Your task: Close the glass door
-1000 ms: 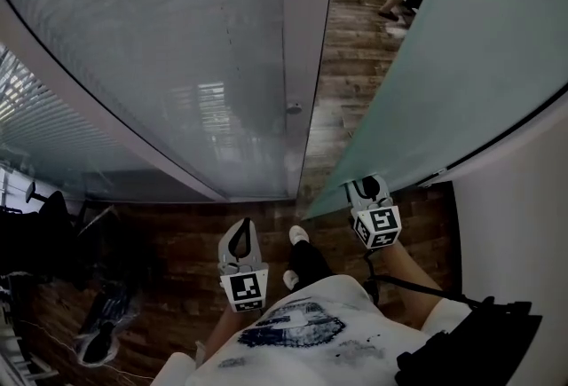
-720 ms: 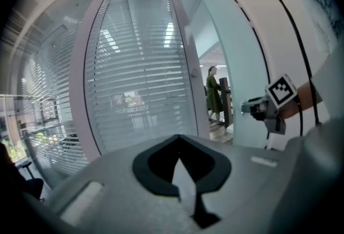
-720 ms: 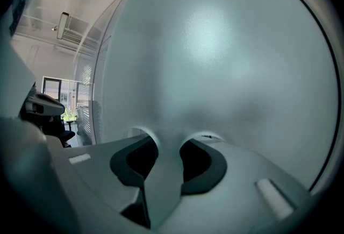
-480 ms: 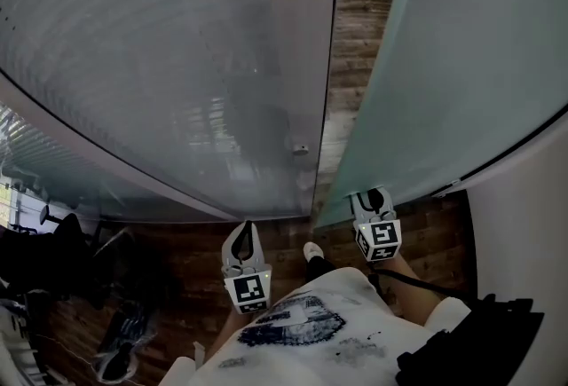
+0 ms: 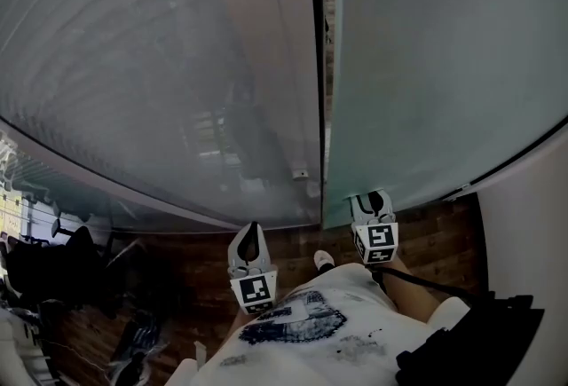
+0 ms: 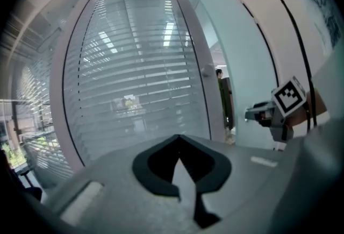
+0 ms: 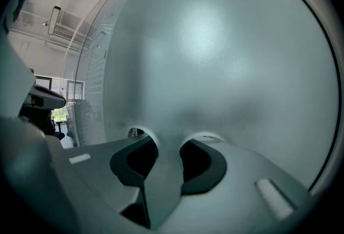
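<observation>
The frosted glass door (image 5: 444,65) fills the right of the head view, and its free edge stands close to the pale frame post (image 5: 293,65) of the fixed glass panel (image 5: 160,91). Only a thin dark gap (image 5: 323,109) is left between them. My right gripper (image 5: 371,196) has its tips against the door's face near the bottom edge. In the right gripper view, the jaws of the right gripper (image 7: 169,139) stand apart and frosted glass (image 7: 215,39) shows between them. My left gripper (image 5: 251,229) hangs free before the fixed panel, shut on nothing (image 6: 180,136).
A small metal fitting (image 5: 300,173) sits low on the frame post. A white wall (image 5: 532,224) stands at the right. On the dark wooden floor (image 5: 177,278) at the left are an office chair (image 5: 53,260) and clutter. A person (image 6: 223,98) shows through the gap.
The door has swung left toward the frame post, and the wide opening has shrunk to a thin slit. Both grippers have moved forward, the right one staying on the door.
</observation>
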A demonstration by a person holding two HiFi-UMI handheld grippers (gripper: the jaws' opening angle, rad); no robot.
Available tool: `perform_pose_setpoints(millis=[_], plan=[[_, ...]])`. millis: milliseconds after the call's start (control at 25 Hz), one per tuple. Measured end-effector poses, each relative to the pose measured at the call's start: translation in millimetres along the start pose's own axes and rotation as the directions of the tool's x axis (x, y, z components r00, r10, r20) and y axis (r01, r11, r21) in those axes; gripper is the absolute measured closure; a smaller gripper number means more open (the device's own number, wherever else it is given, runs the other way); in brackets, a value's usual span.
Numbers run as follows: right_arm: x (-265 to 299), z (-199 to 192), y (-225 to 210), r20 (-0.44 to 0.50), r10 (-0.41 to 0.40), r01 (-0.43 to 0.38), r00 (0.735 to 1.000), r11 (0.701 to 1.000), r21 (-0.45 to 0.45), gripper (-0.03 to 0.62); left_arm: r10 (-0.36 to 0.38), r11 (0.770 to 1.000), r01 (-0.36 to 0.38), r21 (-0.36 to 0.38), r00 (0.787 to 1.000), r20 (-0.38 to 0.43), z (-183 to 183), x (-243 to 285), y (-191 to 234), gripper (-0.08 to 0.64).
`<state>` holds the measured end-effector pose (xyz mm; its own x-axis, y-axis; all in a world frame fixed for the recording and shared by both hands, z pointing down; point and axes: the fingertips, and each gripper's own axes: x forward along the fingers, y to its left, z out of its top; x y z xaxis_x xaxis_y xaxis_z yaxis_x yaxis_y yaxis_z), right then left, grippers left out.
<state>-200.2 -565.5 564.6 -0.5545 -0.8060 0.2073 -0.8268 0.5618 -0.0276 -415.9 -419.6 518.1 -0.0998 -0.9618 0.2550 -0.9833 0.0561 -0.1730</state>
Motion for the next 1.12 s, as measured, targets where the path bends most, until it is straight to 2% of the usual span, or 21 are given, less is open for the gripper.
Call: perform_pose_setpoints(millis=[280, 1120], plan=[[16.6, 4.7, -3.7, 0.012, -0.029, 0.029, 1.000, 1.000, -0.003, 0.476, 0.022, 0.999, -0.022, 0.026, 1.000, -0.009, 9.4, 17.5, 8.2, 0.558], [51.2, 23.3, -11.3, 0.022, -0.073, 0.073, 0.997, 0.997, -0.015, 0.472, 0.127, 0.992, -0.127, 0.002, 0.992, -0.022, 10.3, 35.6, 3.5, 0.558]])
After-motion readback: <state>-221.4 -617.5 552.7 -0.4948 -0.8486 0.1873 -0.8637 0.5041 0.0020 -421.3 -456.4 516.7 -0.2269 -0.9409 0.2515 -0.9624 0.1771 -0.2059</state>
